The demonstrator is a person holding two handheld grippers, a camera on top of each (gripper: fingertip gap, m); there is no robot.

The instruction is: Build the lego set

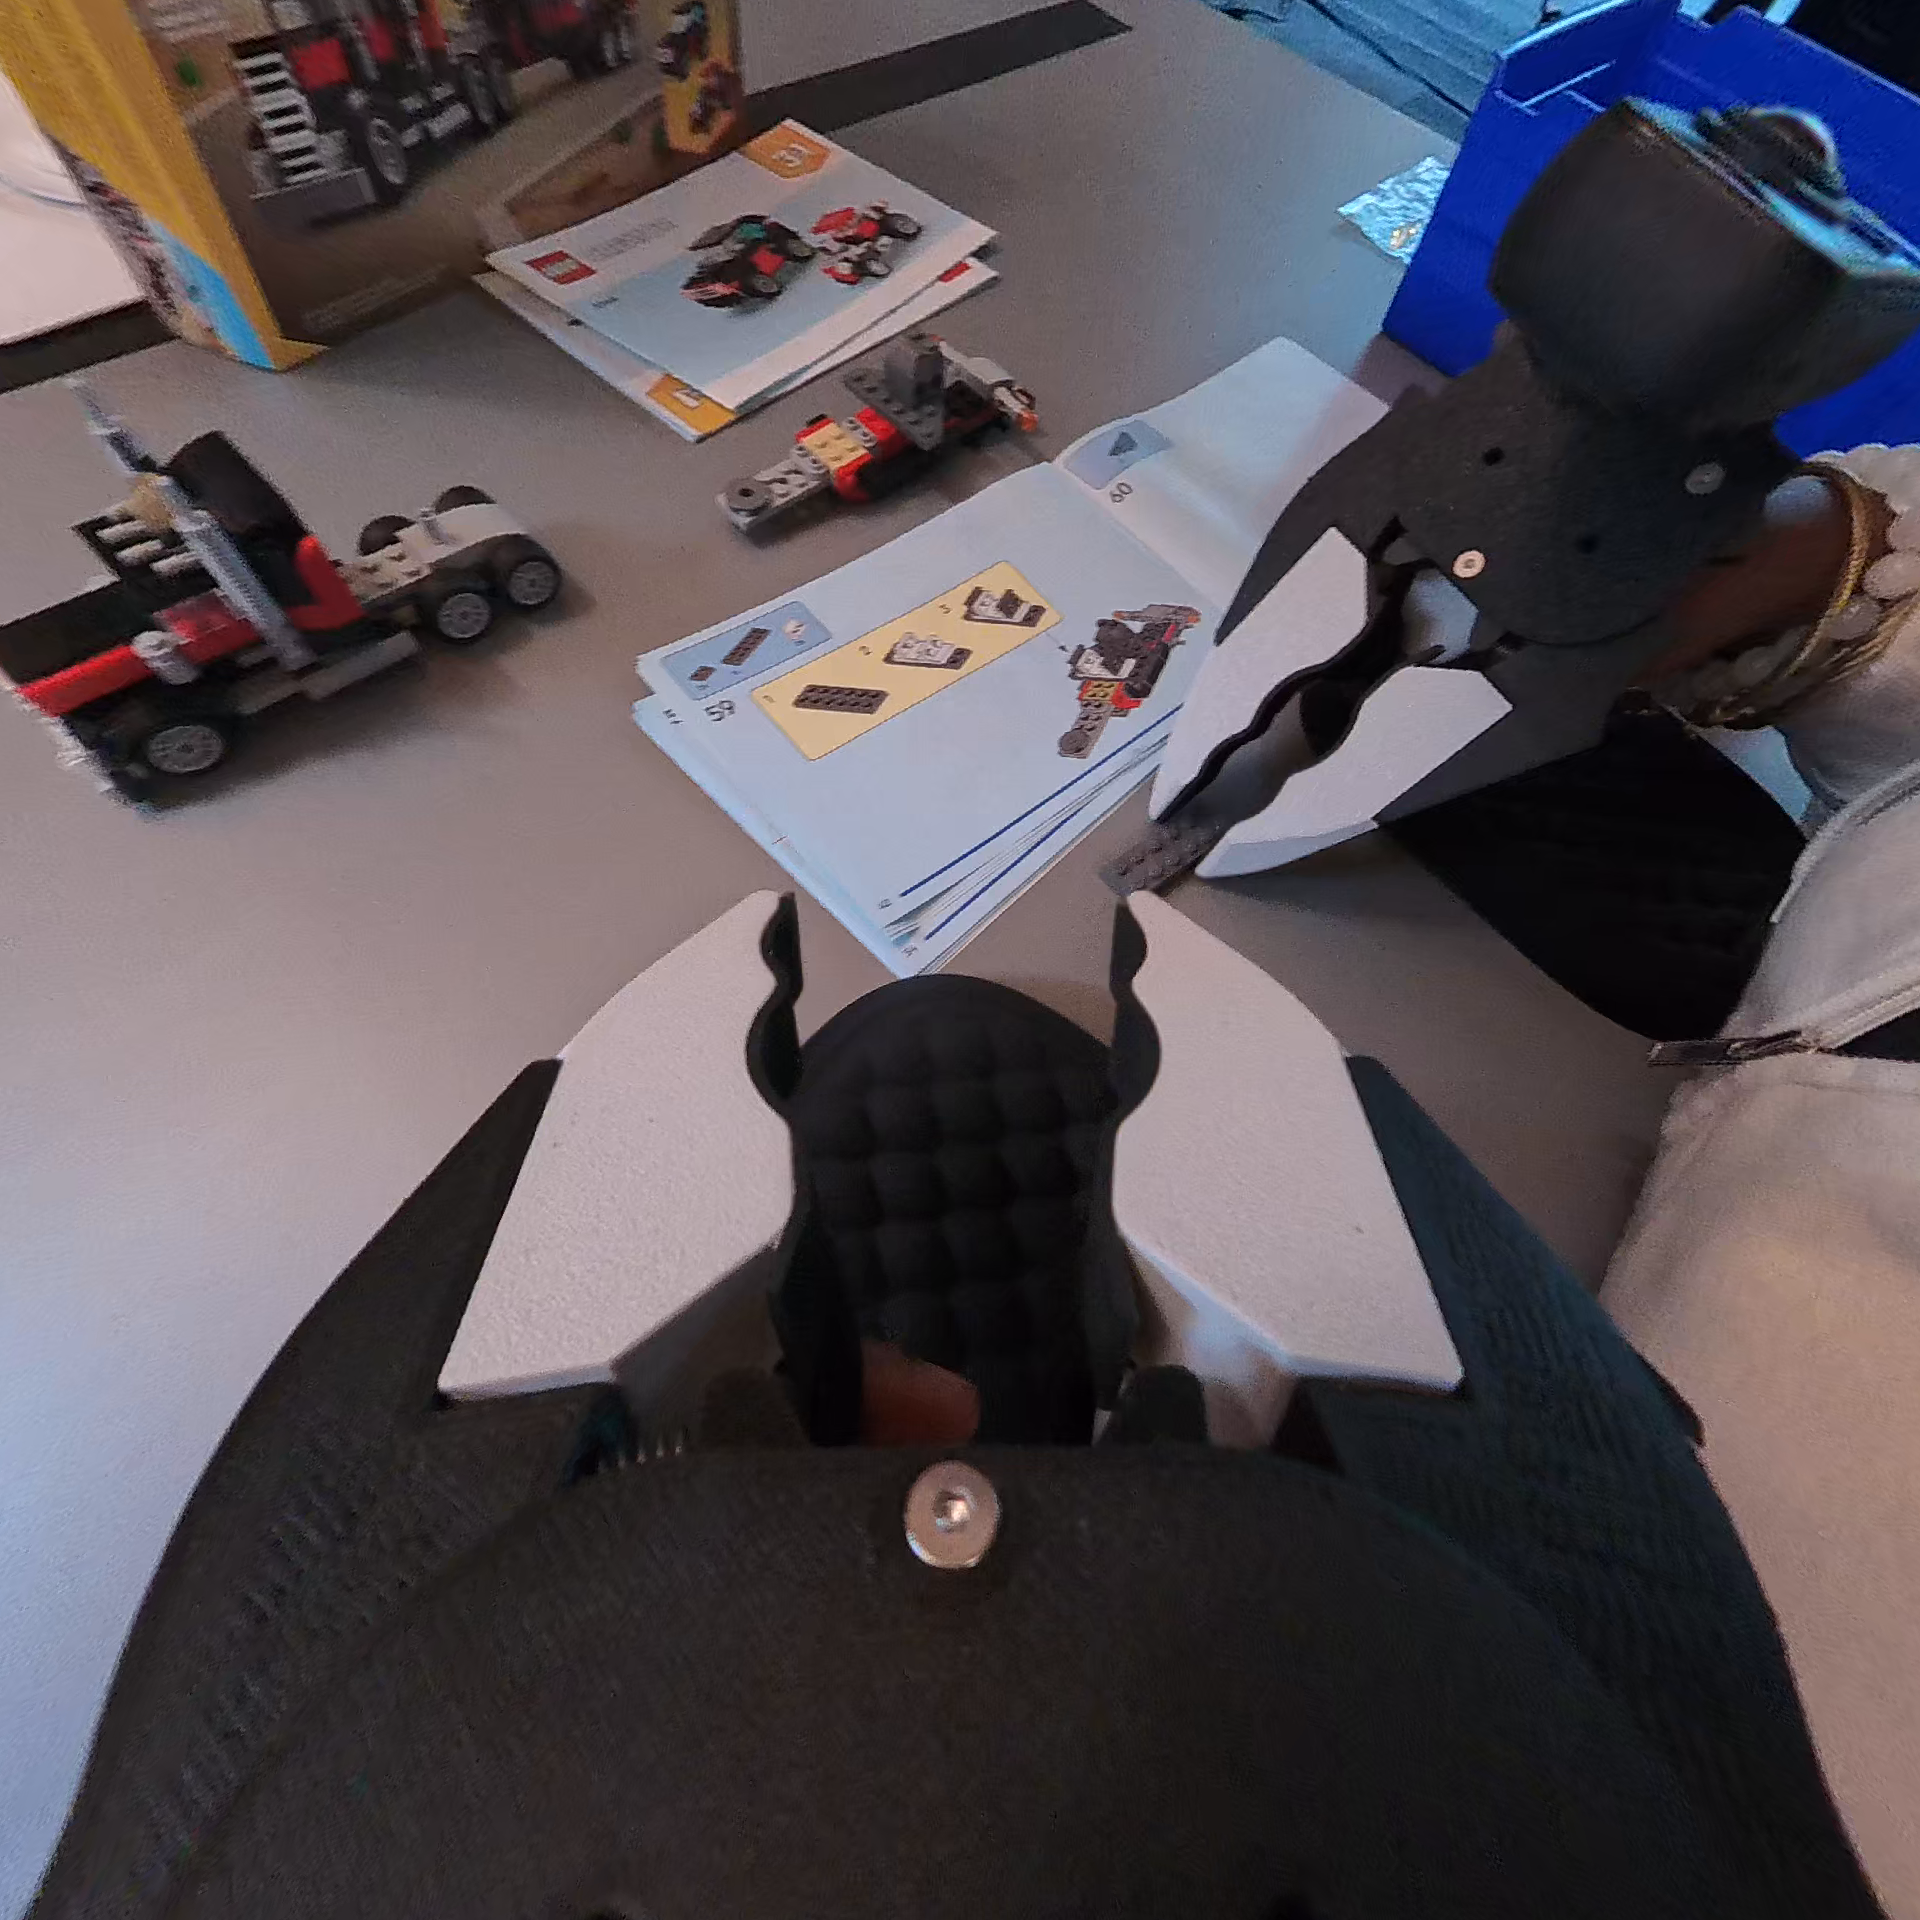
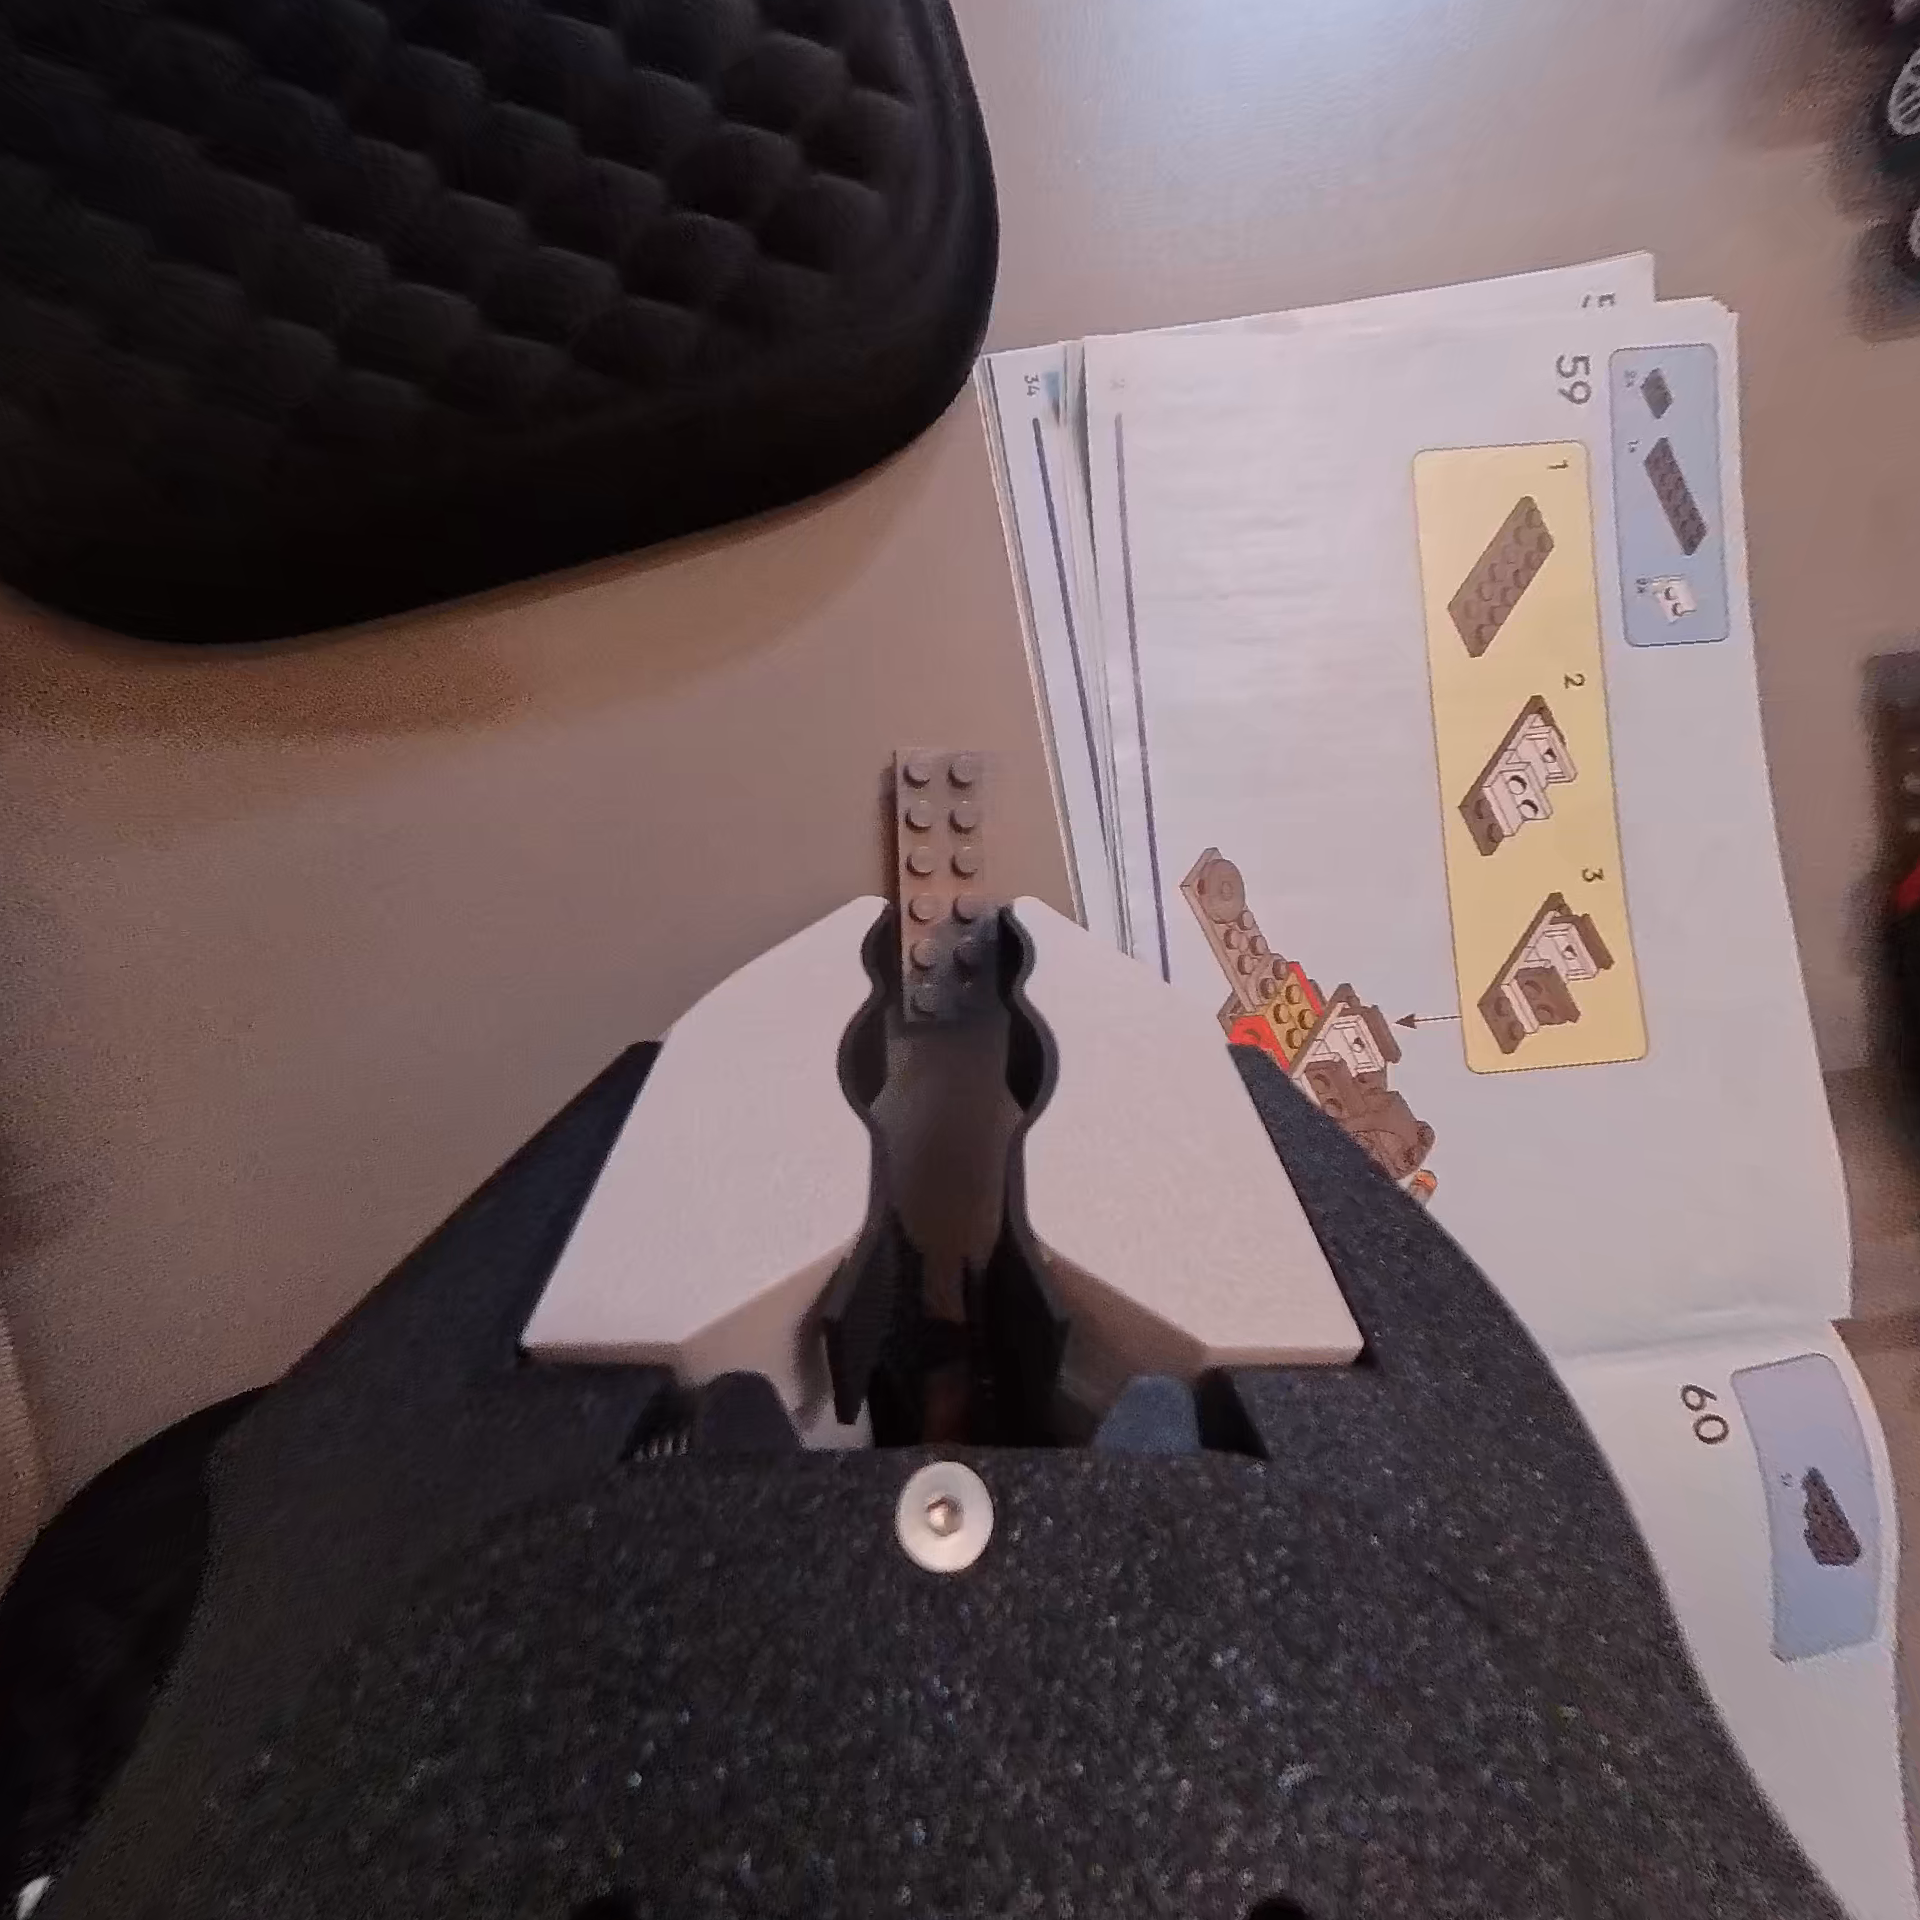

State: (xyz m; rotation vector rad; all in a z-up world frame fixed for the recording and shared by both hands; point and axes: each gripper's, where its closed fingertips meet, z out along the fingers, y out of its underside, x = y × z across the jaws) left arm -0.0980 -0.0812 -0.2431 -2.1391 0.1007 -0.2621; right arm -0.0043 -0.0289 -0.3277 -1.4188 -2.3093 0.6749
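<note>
Two claws here, only one busy. Your right claw (image 2: 940, 914) is pinched down on the near end of a dark grey plate (image 2: 943, 842), 2 studs wide, studs up. Most of the plate sticks out past the tips, and in the left view it looks low over the table (image 1: 364, 987), far end maybe touching, can't tell for sure. It sits just beside the corner of the open manual (image 2: 1403, 727), w/ the black quilted pad (image 2: 416, 291) farther ahead on the other side.

Left claw (image 1: 951, 914) is wide open, holding nothing, hovering above that pad.

My read: you're on the sub-build the open page shows, and the plate is the base piece. Tips imo:
- grip is right at one end, so the plate can pivot. Don't swing it fast.
- set it flat, studs up, somewhere bare, not half on the manual edge or it'll rock when you press bricks on.
- use the free left claw to pin it while the right one fetches the next bits.

Half-built chassis (image 1: 883, 436) and the finished truck (image 1: 270, 613) are well away beyond the manual, so no rush going there.
</note>
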